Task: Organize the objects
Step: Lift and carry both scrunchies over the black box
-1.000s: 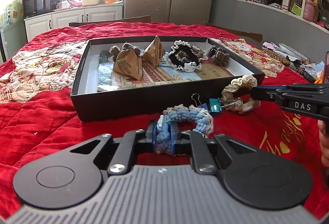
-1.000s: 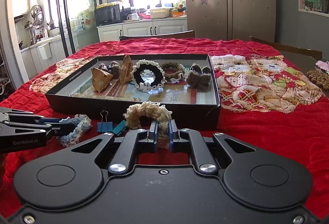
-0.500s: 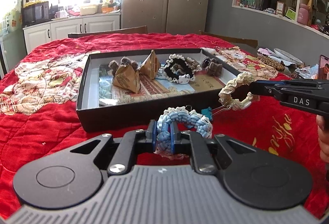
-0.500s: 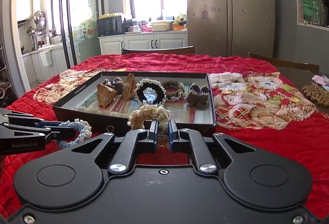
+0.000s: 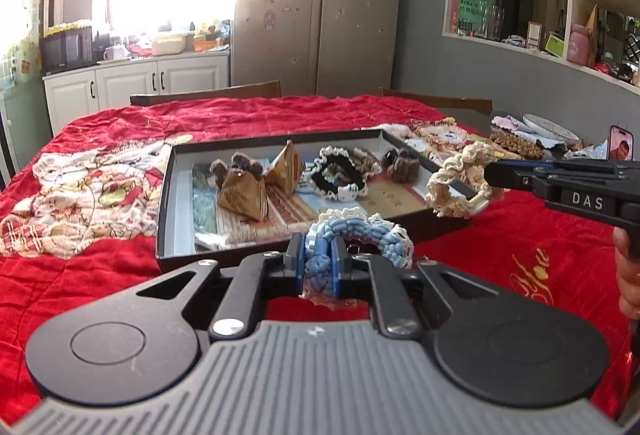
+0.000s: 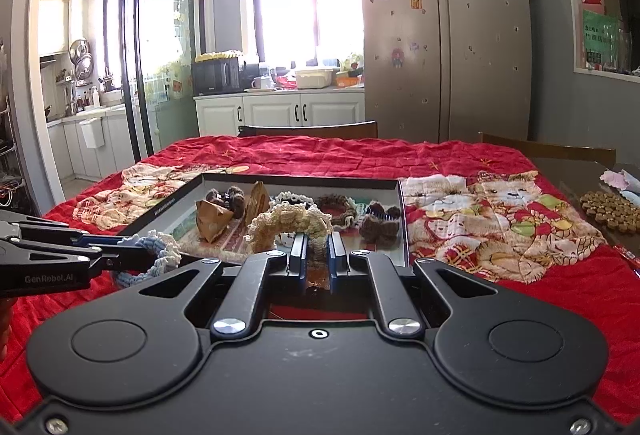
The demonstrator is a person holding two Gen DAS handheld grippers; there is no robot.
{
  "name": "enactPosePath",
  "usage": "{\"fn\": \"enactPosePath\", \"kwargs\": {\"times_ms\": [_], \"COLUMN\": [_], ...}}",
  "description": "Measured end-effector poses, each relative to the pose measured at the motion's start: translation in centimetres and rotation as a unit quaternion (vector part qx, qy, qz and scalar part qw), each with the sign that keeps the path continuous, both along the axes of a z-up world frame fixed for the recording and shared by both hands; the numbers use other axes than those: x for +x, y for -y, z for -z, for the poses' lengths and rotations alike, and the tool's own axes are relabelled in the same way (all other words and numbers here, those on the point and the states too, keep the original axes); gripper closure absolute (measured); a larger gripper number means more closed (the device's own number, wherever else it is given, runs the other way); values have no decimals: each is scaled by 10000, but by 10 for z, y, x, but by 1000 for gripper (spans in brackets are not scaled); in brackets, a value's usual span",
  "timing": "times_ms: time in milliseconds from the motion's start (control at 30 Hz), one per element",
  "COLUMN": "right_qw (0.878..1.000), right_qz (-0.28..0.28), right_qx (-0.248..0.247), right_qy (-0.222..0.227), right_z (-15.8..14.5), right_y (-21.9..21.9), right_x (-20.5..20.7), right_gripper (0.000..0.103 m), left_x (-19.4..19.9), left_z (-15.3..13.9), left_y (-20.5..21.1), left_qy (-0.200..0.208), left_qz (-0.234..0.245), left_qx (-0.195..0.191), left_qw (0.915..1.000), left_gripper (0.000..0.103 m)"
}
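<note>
Both grippers have risen off the red quilted cloth (image 5: 120, 275): left gripper (image 5: 319, 265) pinching blue crocheted scrunchie (image 5: 360, 231), right gripper (image 6: 318, 255) pinching cream crocheted scrunchie (image 6: 290, 221), before the black shallow box (image 5: 166, 195).

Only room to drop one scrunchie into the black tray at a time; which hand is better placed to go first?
Right, probably. The right gripper holds the cream scrunchie already over the black tray's near corner. The left gripper, shut on the blue scrunchie, sits just short of the front wall.
</note>
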State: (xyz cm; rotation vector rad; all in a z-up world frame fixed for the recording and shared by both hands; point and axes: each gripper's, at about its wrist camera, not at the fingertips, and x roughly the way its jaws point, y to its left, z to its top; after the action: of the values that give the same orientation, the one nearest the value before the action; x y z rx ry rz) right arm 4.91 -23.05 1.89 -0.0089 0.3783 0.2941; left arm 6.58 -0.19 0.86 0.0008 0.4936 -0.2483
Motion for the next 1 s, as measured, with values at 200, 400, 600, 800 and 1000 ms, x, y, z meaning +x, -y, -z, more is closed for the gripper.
{"fn": "enactPosePath", "kwargs": {"times_ms": [200,400,600,800,1000], "right_qw": [10000,9998,9996,9994,9992], "right_qz": [-6,-10,-55,-81,-14], "right_qx": [8,39,48,94,102], "right_qy": [97,202,273,314,381], "right_z": [-8,-18,-24,-31,-39], "right_y": [-2,-5,-9,-12,-14], "right_x": [-3,-1,-1,4,17], "right_gripper": [93,93,93,93,93], "left_x": [0,1,4,8,19], "left_z": [-8,-19,-27,-35,-42], "left_y": [0,0,1,4,6], "left_qy": [119,260,386,490,578], "left_qz": [16,34,51,73,50], "left_qx": [-16,-73,-77,-75,-51], "left_qw": [9999,9996,9992,9987,9983], "left_gripper": [88,88,88,88,88]}}
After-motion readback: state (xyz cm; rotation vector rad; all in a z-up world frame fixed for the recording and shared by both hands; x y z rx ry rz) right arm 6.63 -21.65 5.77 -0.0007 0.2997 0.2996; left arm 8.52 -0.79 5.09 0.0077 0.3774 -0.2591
